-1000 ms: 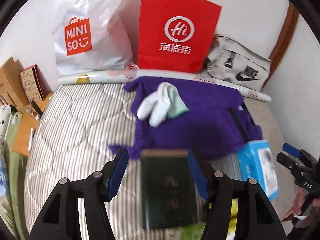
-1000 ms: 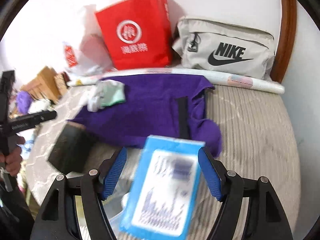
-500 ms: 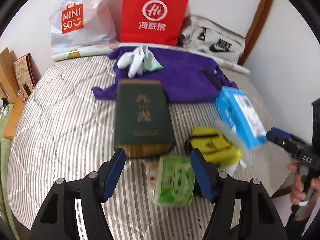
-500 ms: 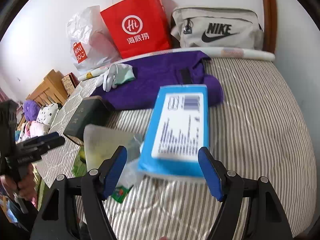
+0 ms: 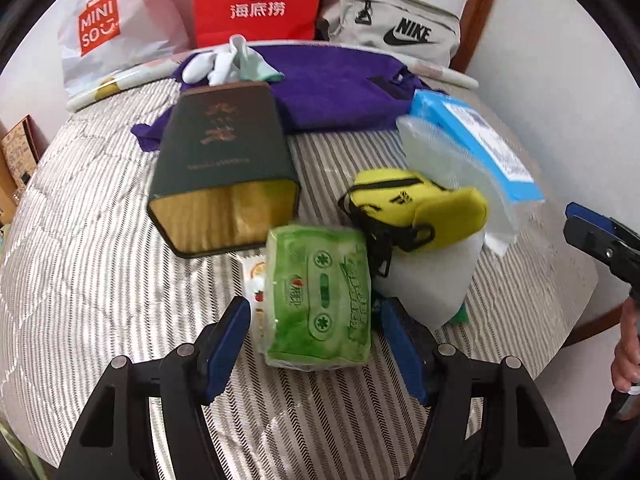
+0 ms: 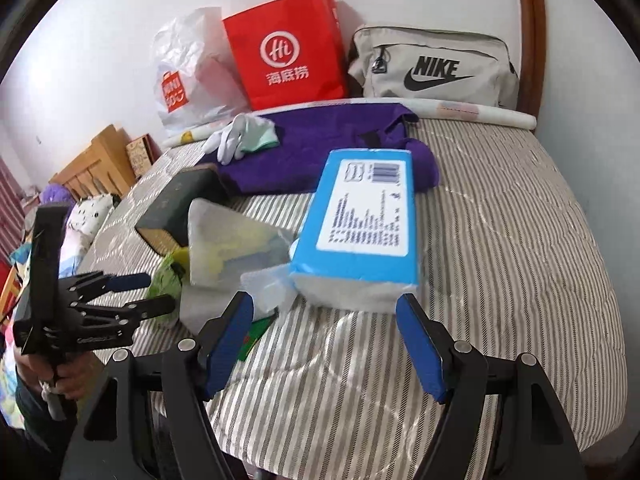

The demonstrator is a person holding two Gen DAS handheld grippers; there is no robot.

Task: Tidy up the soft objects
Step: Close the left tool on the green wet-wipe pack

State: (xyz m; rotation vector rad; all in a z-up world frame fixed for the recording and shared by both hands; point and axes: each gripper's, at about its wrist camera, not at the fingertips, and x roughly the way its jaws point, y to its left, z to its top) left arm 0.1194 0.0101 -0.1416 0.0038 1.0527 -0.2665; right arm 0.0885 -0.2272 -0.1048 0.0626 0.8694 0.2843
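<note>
A green tissue pack [image 5: 320,292] lies on the striped bed between the fingers of my left gripper [image 5: 314,316], which is open, its pads clear of the pack. My right gripper [image 6: 324,304] is open just short of the blue tissue pack [image 6: 364,216], with nothing between its fingers. A yellow pouch [image 5: 420,208] rests on a translucent plastic bag [image 5: 432,280] beside the green pack. Farther back lie a dark green box [image 5: 224,152], a purple cloth [image 5: 336,80] and white gloves [image 5: 216,64] on the cloth.
Against the far wall stand a red paper bag [image 5: 256,0], a white Miniso bag [image 5: 100,28] and a grey Nike bag [image 5: 396,28], with a rolled sheet [image 6: 472,114] in front. Wooden furniture [image 6: 96,160] is left of the bed. A hand holds each gripper's handle.
Both grippers have drawn back toward the near end of the bed. The dark box and blue pack, seen between the fingers before, now lie ahead. The green pack has come between the left fingers.
</note>
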